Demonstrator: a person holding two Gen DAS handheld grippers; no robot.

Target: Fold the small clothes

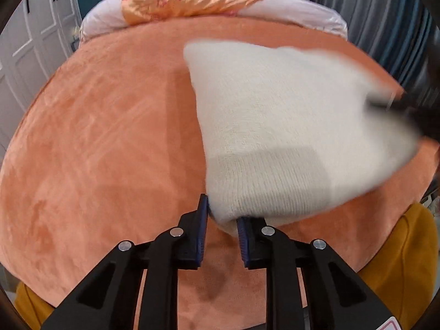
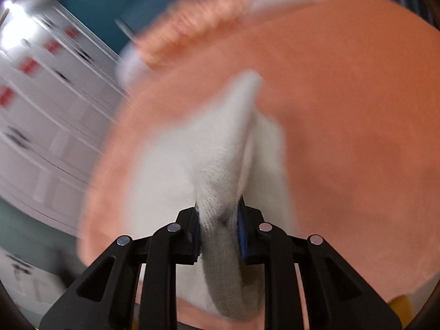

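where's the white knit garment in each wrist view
Left wrist view: the white knit garment fills the centre-right, its ribbed near corner pinched in the left gripper.
Right wrist view: the garment runs up the centre as a raised ridge, clamped in the right gripper.
Shared landmark: the orange plush bed cover beneath it, with the orange satin pillow at the far end.
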